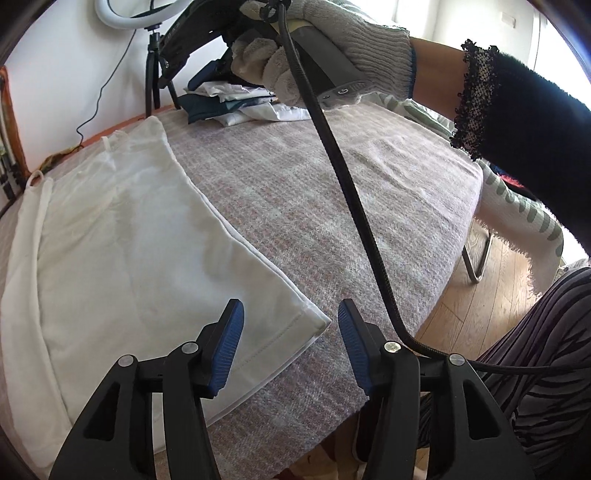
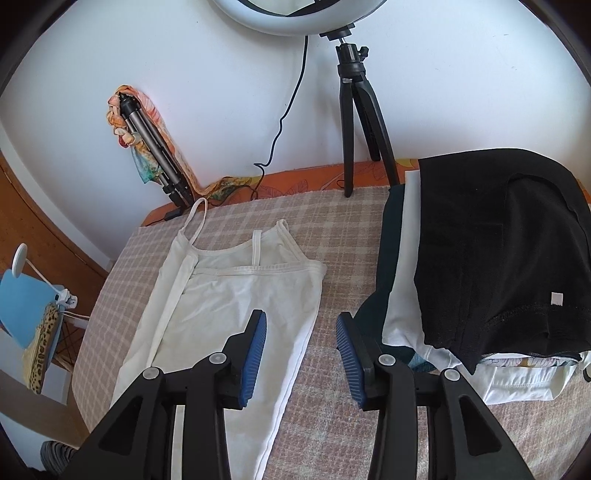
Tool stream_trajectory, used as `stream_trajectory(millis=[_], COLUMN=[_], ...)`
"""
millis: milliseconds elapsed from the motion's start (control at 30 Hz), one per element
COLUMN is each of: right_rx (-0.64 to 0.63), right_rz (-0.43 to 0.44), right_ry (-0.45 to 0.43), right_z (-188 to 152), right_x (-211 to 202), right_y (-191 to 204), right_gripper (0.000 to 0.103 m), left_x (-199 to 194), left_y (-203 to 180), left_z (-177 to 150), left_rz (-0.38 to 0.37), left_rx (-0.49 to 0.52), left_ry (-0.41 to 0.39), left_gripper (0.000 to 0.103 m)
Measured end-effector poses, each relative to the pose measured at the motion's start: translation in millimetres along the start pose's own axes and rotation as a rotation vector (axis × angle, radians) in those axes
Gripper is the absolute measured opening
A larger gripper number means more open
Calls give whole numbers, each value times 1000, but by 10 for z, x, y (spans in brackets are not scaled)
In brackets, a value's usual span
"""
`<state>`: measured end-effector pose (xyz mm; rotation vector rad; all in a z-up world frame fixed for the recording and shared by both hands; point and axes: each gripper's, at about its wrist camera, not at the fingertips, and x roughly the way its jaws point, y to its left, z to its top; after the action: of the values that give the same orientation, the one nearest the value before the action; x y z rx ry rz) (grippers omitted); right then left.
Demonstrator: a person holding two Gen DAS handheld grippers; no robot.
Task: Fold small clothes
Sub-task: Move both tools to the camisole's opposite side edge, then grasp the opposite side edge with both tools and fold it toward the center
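A white strappy camisole [image 1: 129, 240] lies flat on the checked cloth [image 1: 332, 184], straps toward the wall. My left gripper [image 1: 288, 325] hovers open over its near hem corner, and the pads press on nothing. In the right wrist view the camisole [image 2: 229, 295] is folded lengthwise with its straps at the far end. My right gripper [image 2: 301, 321] stands open just above the garment's right edge, empty. A gloved hand [image 1: 351, 33] holds that gripper's body at the top of the left wrist view.
A pile of clothes [image 2: 498, 258] topped by a black garment sits on the right of the cloth [image 2: 351, 229]. A ring-light tripod [image 2: 354, 122] and a folded tripod [image 2: 155, 147] stand by the wall. A black cable [image 1: 351, 192] hangs across. Wooden floor [image 1: 480, 306] lies beyond the table edge.
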<state>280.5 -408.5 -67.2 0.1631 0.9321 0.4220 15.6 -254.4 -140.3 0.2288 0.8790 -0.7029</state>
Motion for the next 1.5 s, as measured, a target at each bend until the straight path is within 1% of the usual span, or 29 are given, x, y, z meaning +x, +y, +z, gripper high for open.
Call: stream_trajectory(millis=[67, 100, 133, 200, 233, 267, 300, 367, 433, 533, 600, 633, 700, 733, 900, 1000, 1067, 1200, 1367, 1500], right_rx=[-4, -3, 2, 4, 0, -1, 4, 15, 19, 10, 10, 13, 16, 14, -1, -36, -59, -101, -155, -181], right_rz=[7, 8, 9, 9, -4, -22, -31, -40, -56, -89, -97, -92, -82, -80, -100, -152, -179, -206, -228, -241], right_ry=[16, 23, 32, 47, 52, 56, 61, 70, 79, 97, 106, 111, 111, 110, 86, 86, 83, 75, 86, 109], right_z=[16, 27, 40, 64, 80, 97, 115, 147, 167, 177, 184, 188, 206, 217, 318, 377, 404, 426, 479, 493], right_x=[162, 244, 327, 483, 548, 612, 675, 781, 872, 998, 1051, 1062, 1065, 1057, 941, 905, 901, 904, 1081, 1304], right_y=[9, 11, 13, 26, 37, 32, 19, -6, -18, -11, -10, -14, -3, 15, 200, 395, 550, 850, 1201, 1414], right_gripper=[42, 42, 42, 42, 42, 42, 42, 42, 42, 41, 31, 21, 10, 3, 2, 2, 1, 1, 1, 1], left_x=[43, 84, 74, 78, 76, 68, 60, 42, 17, -57, -96, -112, -153, -165, -267, -332, -383, -463, -573, -599], left_y=[30, 36, 44, 11, 4, 23, 62, 149, 184, 236, 319, 353, 403, 414, 487, 542, 576, 725, 924, 1032], left_z=[-25, -25, -38, -46, -49, -56, -63, -76, -82, -108, -116, -116, -123, -118, -152, -207, -265, -396, -542, -602], left_rz=[26, 28, 33, 64, 76, 70, 52, 19, 6, 13, -3, -13, -22, -20, -29, -35, -22, -25, -6, -19], left_rx=[-24, -41, -49, -36, -33, -44, -71, -132, -169, -194, -235, -260, -291, -298, -330, -355, -362, -418, -477, -532], left_ry=[4, 5, -14, -28, -37, -46, -52, -64, -74, -95, -104, -110, -123, -130, -166, -181, -197, -203, -215, -220], left_gripper=[52, 52, 51, 44, 33, 17, 11, 7, 7, 6, 6, 6, 6, 6, 6, 6, 6, 5, 5, 5])
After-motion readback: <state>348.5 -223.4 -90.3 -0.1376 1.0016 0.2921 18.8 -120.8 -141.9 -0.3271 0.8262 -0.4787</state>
